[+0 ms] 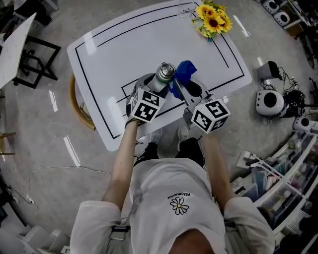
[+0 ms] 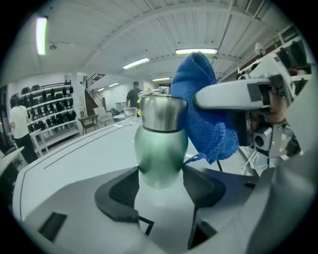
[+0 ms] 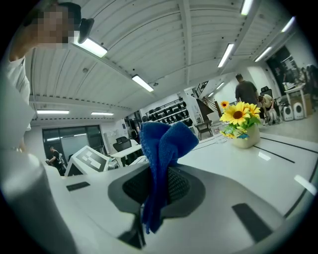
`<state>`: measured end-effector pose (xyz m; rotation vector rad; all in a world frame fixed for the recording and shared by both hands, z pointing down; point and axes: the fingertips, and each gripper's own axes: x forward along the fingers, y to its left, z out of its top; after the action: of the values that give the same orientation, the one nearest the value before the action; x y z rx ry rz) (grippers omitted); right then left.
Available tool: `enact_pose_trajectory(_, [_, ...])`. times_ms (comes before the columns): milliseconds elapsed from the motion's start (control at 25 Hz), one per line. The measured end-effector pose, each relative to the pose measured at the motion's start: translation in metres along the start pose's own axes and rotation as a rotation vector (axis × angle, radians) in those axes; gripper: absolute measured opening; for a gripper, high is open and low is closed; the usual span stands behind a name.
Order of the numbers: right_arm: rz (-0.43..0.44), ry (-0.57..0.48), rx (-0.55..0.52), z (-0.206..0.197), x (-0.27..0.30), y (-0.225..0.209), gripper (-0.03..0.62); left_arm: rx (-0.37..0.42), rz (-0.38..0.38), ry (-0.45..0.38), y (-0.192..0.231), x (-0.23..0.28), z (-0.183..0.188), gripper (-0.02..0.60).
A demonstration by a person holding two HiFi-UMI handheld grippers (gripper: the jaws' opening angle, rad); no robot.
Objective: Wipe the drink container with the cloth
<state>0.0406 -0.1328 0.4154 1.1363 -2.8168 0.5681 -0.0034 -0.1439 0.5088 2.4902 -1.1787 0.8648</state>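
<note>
A green drink container (image 1: 165,74) with a steel cap stands upright near the front edge of the white table (image 1: 124,49). My left gripper (image 1: 158,82) has it between its jaws; in the left gripper view both dark pads (image 2: 121,191) touch the container's (image 2: 161,144) lower body. My right gripper (image 1: 185,92) is shut on a blue cloth (image 1: 185,72), which stands bunched up above its jaws in the right gripper view (image 3: 161,154). The cloth (image 2: 206,114) hangs against the container's right shoulder, just below the cap.
A vase of sunflowers (image 1: 214,19) and a clear glass (image 1: 186,10) stand at the table's far edge. Black lines are marked on the tabletop. A wooden chair (image 1: 79,106) sits at the table's left side. Devices and cables (image 1: 278,99) lie on the floor at the right.
</note>
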Motion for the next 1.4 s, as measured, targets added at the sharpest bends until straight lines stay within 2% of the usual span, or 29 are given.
enact_pose_trajectory(120, [0.017, 0.019, -0.017, -0.003, 0.005, -0.002, 0.041, 0.037, -0.068, -0.067, 0.010, -0.005, 0.001, 0.272])
enact_pose_trajectory(240, [0.043, 0.037, -0.026, -0.003, 0.008, -0.002, 0.041, 0.100, -0.195, -0.104, 0.018, -0.006, 0.006, 0.328])
enact_pose_trajectory(360, [0.061, 0.045, -0.020, -0.001, 0.012, -0.001, 0.041, 0.109, -0.353, -0.105, 0.016, 0.003, 0.008, 0.347])
enact_pose_trajectory(440, [0.057, 0.041, -0.013, 0.001, 0.015, -0.001, 0.041, 0.105, -0.402, -0.089, 0.010, 0.010, 0.007, 0.345])
enact_pose_trajectory(520, [0.028, 0.038, -0.025, 0.003, 0.017, -0.006, 0.041, 0.126, -0.373, -0.060, 0.005, 0.013, 0.004, 0.306])
enact_pose_trajectory(600, [-0.018, 0.039, -0.047, 0.005, 0.018, -0.016, 0.041, 0.128, -0.333, -0.050, 0.003, 0.010, 0.004, 0.305])
enact_pose_trajectory(720, [-0.077, 0.045, -0.061, 0.005, 0.018, -0.030, 0.041, 0.139, -0.323, -0.050, 0.000, -0.001, -0.002, 0.293])
enact_pose_trajectory(800, [-0.096, 0.051, -0.067, 0.003, 0.019, -0.031, 0.041, 0.147, -0.335, -0.044, -0.004, -0.008, -0.008, 0.210])
enact_pose_trajectory(1040, [-0.084, 0.036, -0.050, 0.002, 0.018, -0.014, 0.041, 0.131, -0.337, -0.046, -0.013, -0.014, -0.013, 0.245])
enact_pose_trajectory(1160, [-0.067, 0.039, -0.044, -0.001, 0.014, -0.006, 0.041, 0.132, -0.366, -0.054, -0.023, -0.015, -0.011, 0.245])
enact_pose_trajectory(1240, [-0.058, 0.040, -0.048, -0.003, 0.014, -0.001, 0.041, 0.144, -0.400, -0.074, -0.035, -0.014, -0.005, 0.222])
enact_pose_trajectory(1280, [-0.060, 0.037, -0.046, -0.003, 0.014, 0.000, 0.041, 0.148, -0.407, -0.080, -0.038, -0.014, -0.003, 0.249])
enact_pose_trajectory(1400, [-0.067, 0.028, -0.034, -0.002, 0.014, 0.000, 0.041, 0.155, -0.371, -0.083, -0.030, -0.022, -0.001, 0.273])
